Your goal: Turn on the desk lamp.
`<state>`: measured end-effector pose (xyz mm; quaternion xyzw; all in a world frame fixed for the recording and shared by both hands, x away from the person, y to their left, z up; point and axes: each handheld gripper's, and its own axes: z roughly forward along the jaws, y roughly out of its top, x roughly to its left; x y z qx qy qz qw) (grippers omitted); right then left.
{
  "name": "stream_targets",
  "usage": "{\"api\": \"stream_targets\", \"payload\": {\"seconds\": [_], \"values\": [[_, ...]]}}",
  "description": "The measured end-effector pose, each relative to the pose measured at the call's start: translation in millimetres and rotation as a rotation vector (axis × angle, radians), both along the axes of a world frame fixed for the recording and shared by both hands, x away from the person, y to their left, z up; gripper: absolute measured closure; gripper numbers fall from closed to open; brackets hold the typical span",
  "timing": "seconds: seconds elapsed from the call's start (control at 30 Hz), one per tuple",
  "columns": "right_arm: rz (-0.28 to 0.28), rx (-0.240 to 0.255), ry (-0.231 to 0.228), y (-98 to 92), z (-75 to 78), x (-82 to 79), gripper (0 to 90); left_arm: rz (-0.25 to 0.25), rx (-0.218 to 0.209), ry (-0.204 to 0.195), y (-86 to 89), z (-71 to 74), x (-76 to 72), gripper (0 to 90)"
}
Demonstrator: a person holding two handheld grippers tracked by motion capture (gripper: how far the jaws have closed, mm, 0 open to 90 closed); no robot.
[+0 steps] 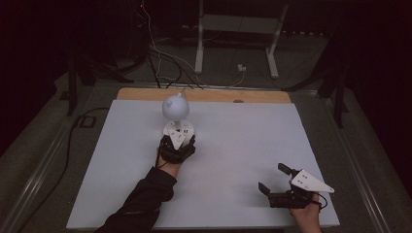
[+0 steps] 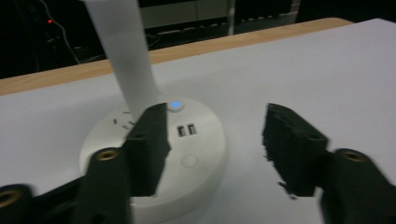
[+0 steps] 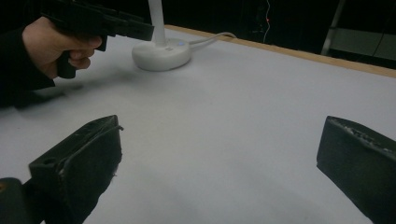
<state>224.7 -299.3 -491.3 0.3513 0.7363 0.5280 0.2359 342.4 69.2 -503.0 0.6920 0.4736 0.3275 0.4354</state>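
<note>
Left gripper (image 2: 215,144) half-parted, grasping nothing, one jaw over the lamp base (image 2: 196,154) near the table's far edge, the other off its side; risk: the descending jaw misses the lit button (image 2: 175,105) or shoves the light base; right gripper (image 1: 277,182) gapes idle.

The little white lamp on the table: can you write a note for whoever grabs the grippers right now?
Left gripper: open, hovering over the lamp base; one jaw sits over the base top near the lit blue button, the other beside the base, off its edge. Nothing gripped.
Right gripper: open, nothing between its jaws, low over the white table near the front right corner.
Lamp: upright toward the back left, head unlit, cord trailing off the back.
Done: left gripper has reached the base.
Left: probably pressing a button on the base; whether that is the aim is a guess.
</note>
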Motion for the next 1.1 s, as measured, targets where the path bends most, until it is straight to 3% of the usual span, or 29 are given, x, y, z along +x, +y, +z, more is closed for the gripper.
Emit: {"api": "stream_targets", "payload": {"seconds": [0.03, 0.07, 0.27, 0.4, 0.53, 0.7, 1.1], "values": [[0.000, 0.000, 0.000, 0.0, 0.0, 0.0, 0.0, 0.009, 0.005, 0.000, 0.5, -0.9, 1.1, 43.6], [0.002, 0.003, 0.002, -0.1, 0.0, 0.4, 0.0, 0.014, 0.004, 0.002, 1.1, -1.9, 2.0, 52.1], [0.007, 0.001, 0.005, 0.3, -0.3, 0.6, 0.0, 0.025, 0.014, 0.000, 3.2, -6.4, 6.5, 68.2], [0.006, -0.001, 0.006, 0.3, -0.5, 0.4, 0.0, 0.017, 0.048, -0.022, 3.8, -8.9, 8.3, 71.0], [0.006, 0.000, 0.005, -0.1, -0.4, 0.3, 0.0, -0.001, 0.074, -0.022, 4.4, -11.8, 11.0, 81.5], [0.007, 0.004, 0.007, -0.2, -0.3, 0.4, 0.0, -0.006, 0.073, 0.005, 5.9, -16.1, 15.4, 87.3], [0.006, 0.005, 0.007, -0.6, -0.2, 0.1, 0.0, -0.009, 0.061, 0.029, 8.2, -22.8, 22.2, 90.0]]}}
